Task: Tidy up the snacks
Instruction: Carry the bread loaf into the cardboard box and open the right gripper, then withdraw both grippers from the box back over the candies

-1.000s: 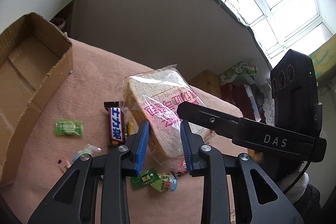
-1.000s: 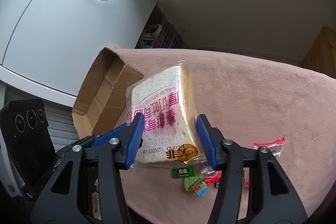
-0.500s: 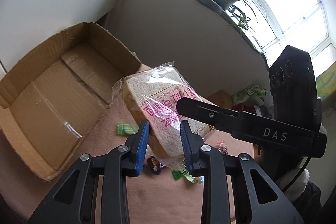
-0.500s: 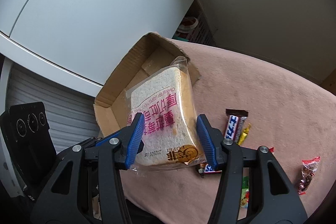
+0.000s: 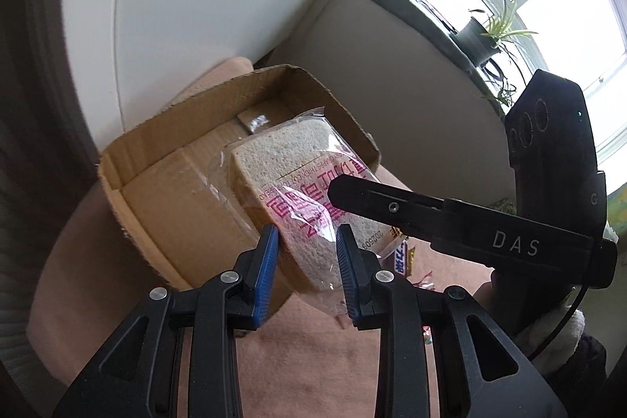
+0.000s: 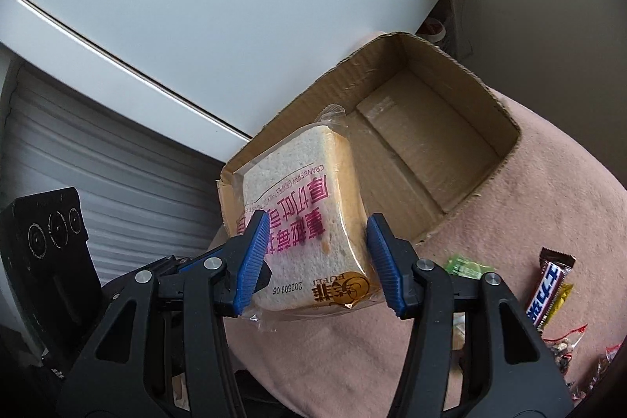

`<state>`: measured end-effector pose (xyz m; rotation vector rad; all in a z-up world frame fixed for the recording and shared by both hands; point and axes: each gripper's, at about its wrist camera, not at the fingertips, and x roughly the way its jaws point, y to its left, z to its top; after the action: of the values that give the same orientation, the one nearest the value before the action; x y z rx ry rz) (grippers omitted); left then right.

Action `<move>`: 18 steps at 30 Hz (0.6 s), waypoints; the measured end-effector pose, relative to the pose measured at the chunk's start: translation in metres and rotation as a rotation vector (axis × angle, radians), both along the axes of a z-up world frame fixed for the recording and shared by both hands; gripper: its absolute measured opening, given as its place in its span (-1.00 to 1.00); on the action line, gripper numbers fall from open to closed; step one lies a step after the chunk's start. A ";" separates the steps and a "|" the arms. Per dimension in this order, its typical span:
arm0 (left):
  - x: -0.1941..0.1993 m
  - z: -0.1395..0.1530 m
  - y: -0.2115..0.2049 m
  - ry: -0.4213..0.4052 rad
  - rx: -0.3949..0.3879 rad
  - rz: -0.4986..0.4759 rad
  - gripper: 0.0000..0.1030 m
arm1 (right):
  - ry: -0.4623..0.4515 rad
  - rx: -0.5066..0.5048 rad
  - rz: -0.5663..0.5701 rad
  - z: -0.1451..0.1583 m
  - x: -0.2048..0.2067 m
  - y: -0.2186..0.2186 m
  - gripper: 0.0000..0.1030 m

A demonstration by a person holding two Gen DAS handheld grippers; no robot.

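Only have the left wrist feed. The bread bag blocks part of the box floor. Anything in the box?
Observer: No. In the right wrist view the floor of the cardboard box that shows is bare, just a strip of tape.
Operator: Right fingers actually on the bag?
Observer: Yes. The right gripper has one blue pad on the printed face of the bread bag and the other against its crust edge.
Operator: Any loose snacks I can't see?
Observer: One green-wrapped candy lies on the pink cloth, near the box's front wall.
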<state>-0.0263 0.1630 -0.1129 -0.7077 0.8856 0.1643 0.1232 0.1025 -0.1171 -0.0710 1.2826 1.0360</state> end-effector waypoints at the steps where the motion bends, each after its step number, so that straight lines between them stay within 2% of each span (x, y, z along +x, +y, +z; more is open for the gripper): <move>1: -0.003 0.000 0.004 0.004 0.002 0.010 -0.47 | 0.001 0.001 0.006 0.000 -0.002 0.004 0.07; 7: -0.012 -0.001 0.021 0.020 0.025 0.042 -0.47 | 0.008 -0.004 0.026 -0.008 -0.005 0.020 0.07; 11: -0.017 0.000 0.023 0.038 0.071 0.058 -0.47 | 0.003 -0.020 0.012 -0.010 -0.007 0.026 0.11; 14: -0.019 -0.002 0.028 0.045 0.065 0.073 -0.47 | -0.008 -0.023 0.004 -0.008 -0.008 0.021 0.24; 18: -0.018 -0.002 0.029 0.048 0.064 0.076 -0.47 | -0.018 -0.023 -0.013 -0.002 -0.007 0.014 0.25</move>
<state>-0.0447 0.1920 -0.1146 -0.6810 0.8960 0.2775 0.1159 0.1169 -0.1188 -0.0887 1.2774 1.0072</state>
